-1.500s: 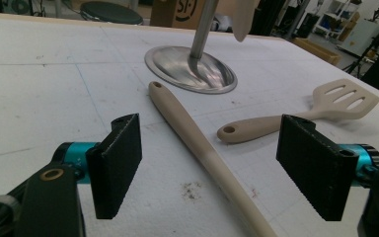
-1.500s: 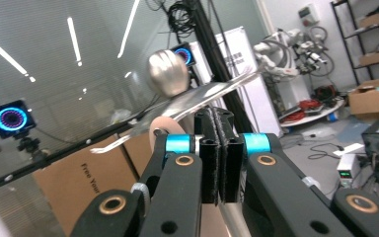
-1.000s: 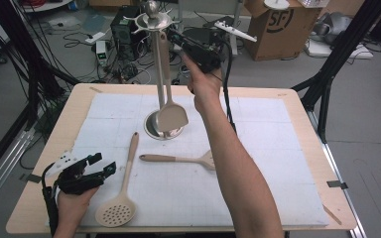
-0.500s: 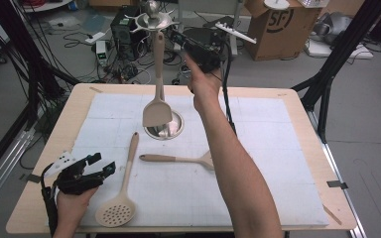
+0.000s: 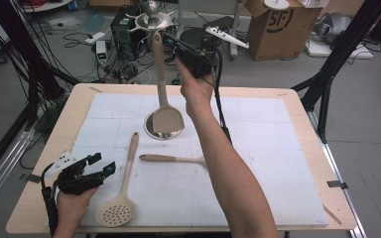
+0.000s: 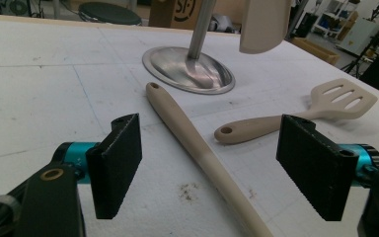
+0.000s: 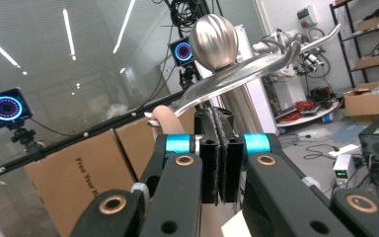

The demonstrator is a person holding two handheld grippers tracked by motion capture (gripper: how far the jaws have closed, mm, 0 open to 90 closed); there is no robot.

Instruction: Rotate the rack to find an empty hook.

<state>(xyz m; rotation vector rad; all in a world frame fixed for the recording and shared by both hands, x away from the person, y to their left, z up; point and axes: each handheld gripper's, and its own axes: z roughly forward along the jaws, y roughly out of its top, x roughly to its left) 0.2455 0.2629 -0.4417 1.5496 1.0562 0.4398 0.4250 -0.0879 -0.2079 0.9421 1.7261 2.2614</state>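
A: Your right gripper (image 5: pixel 186 49) is raised beside the head of the utensil stand (image 5: pixel 153 21), above the table's far edge. In the right gripper view the jaws are pressed flat together, nothing visibly between the pads.

B: And the solid turner (image 5: pixel 162 94)?

A: It hangs upright off a stand hook. Its handle top sits just left of your closed jaws in the right gripper view (image 7: pixel 164 117), up against a silver hook arm. Its blade dangles over the round steel base (image 5: pixel 151 130); whether it touches the base I cannot tell.

B: Left side?

A: Your left gripper (image 5: pixel 92 167) rests low at the near left corner of the white mat (image 5: pixel 278 163), jaws spread wide, gripping nothing. Between them, farther off, runs the handle of the skimmer (image 6: pixel 197 148), its perforated head (image 5: pixel 115 210) nearest you. The slotted turner (image 6: pixel 301 111) lies flat just right of it, handles near but apart, head toward your right forearm.
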